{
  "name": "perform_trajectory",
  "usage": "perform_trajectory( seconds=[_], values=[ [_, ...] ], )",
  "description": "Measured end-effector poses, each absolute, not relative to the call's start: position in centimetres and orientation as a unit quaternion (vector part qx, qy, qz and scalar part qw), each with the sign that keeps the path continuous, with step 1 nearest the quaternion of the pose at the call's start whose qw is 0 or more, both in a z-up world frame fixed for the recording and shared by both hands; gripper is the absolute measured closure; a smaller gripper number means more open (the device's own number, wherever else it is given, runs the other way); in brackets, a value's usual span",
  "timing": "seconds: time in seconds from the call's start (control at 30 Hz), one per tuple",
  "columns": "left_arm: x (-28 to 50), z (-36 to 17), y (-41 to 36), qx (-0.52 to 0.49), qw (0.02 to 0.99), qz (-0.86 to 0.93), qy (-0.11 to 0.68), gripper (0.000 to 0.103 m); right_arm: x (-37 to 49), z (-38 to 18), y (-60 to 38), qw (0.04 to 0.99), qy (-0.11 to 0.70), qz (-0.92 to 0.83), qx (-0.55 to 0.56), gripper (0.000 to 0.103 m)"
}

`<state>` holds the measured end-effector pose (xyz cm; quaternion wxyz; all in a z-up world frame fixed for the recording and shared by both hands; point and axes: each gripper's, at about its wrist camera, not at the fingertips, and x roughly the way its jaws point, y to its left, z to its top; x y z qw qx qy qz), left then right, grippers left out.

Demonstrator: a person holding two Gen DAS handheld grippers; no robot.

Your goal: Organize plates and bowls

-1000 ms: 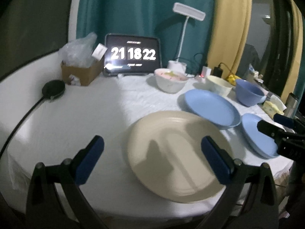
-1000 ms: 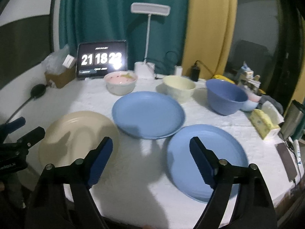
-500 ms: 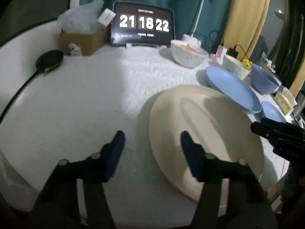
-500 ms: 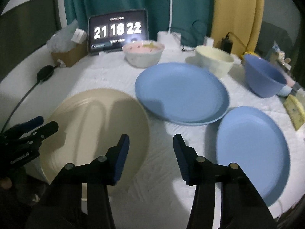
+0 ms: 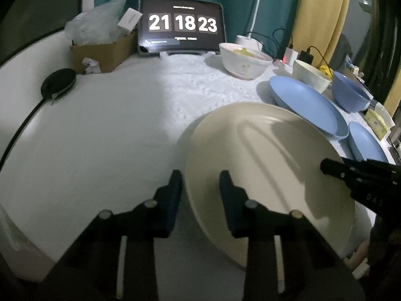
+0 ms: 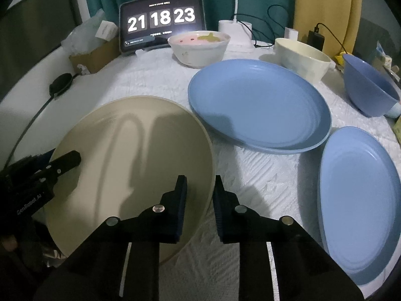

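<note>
A cream plate [image 5: 263, 155] lies at the near edge of the white-covered table [image 5: 100, 130]. My left gripper [image 5: 200, 195] straddles the plate's left rim, its jaws closing with a gap still showing. My right gripper [image 6: 199, 195] straddles the right rim of the cream plate [image 6: 130, 155], jaws also closing, pads not visibly pressing. Beyond lie a large blue plate [image 6: 258, 105] and a smaller blue plate [image 6: 358, 200]. A white bowl with pink inside [image 6: 198, 47], a cream bowl [image 6: 300, 60] and a blue bowl [image 6: 368, 90] stand at the back.
A tablet showing a clock [image 5: 181, 25] and a lamp base [image 6: 235, 35] stand at the back. At the far left sit a cardboard box with a plastic bag [image 5: 102, 50] and a black round pouch with a cable [image 5: 59, 84]. A yellow packet [image 5: 376, 123] lies at the right edge.
Both grippers came down and forward onto the cream plate and narrowed from wide open to a small gap around its opposite rims. The clock ticked from 22 to 23.
</note>
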<state>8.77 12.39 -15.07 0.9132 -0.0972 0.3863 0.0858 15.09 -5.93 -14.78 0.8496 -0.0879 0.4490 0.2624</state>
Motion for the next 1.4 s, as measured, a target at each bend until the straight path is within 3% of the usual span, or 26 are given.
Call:
perform_trajectory(
  seconds=[0.67, 1.4],
  values=[
    [7.6, -12.1, 9.6, -0.084, 0.927, 0.068, 0.358, 0.075, 13.8, -11.7, -8.6, 0.870, 0.410, 0.263, -0.079, 0.084],
    [11.8, -8.7, -1.8, -0.020, 0.940, -0.009, 0.340, 0.075, 14.7, -9.4, -20.1, 0.904, 0.382, 0.189, -0.017, 0.084]
  ],
)
